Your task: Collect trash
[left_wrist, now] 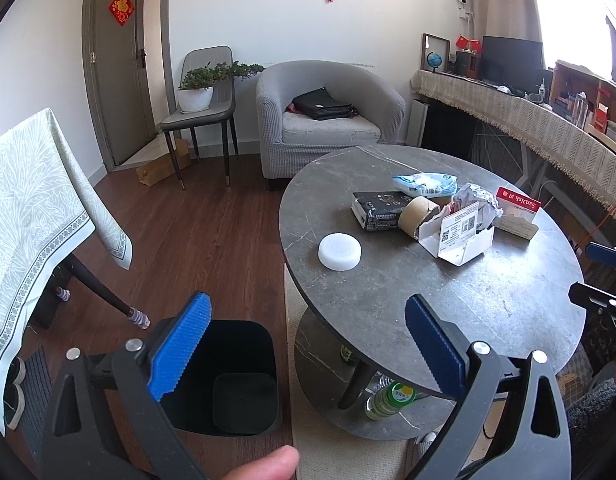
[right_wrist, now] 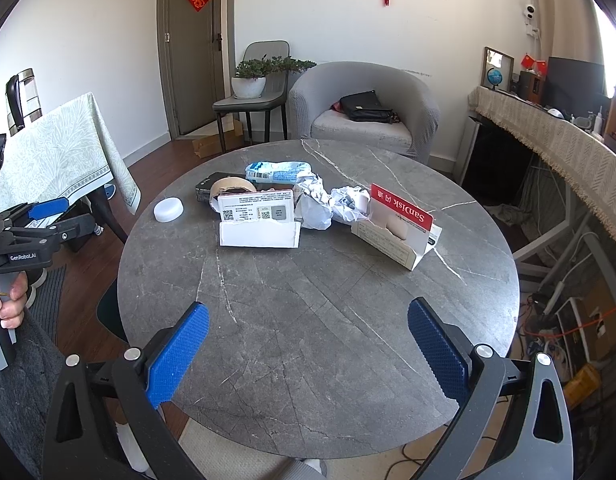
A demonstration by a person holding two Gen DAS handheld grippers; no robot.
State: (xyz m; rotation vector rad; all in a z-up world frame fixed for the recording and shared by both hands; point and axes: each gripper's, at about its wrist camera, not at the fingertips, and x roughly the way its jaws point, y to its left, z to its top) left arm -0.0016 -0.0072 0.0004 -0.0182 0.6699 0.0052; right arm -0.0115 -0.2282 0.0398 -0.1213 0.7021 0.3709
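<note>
Several pieces of trash are lying bunched together toward the far side of the round grey table [right_wrist: 320, 320]: a torn white box [right_wrist: 259, 218] standing open, crumpled paper [right_wrist: 320, 202] just behind it, a red-topped card box [right_wrist: 400, 226] to its right, a cardboard tape roll [left_wrist: 418, 216] leaning against a black packet [left_wrist: 378, 208], a blue-and-white plastic wrapper [right_wrist: 278, 172] at the back, and a white round lid [right_wrist: 169, 209] sitting apart to the left. Nearly all of it is looking light and easily crushed. The paper is probably giving under any squeeze, so a pinch through its bulk should do; the white box is likely handling best by its raised torn flap, the roll by its wall, and the wrapper may be slipping between the pads. The lid is low and smooth, so its edges seem the only hold.

Both tools are hanging short of the pile with nothing between their pads: the right gripper [right_wrist: 308, 344] is spread wide over bare tabletop, and the left gripper [left_wrist: 308, 340] is equally wide, straddling the table's near edge above a black bin [left_wrist: 228, 380] on the floor, which is looking empty.

Much of the black packet is hiding behind the roll, and what the red-topped box is holding is hard to make out. Print on the labels is too small to read. Bottles [left_wrist: 388, 398] under the table are only partly showing.
</note>
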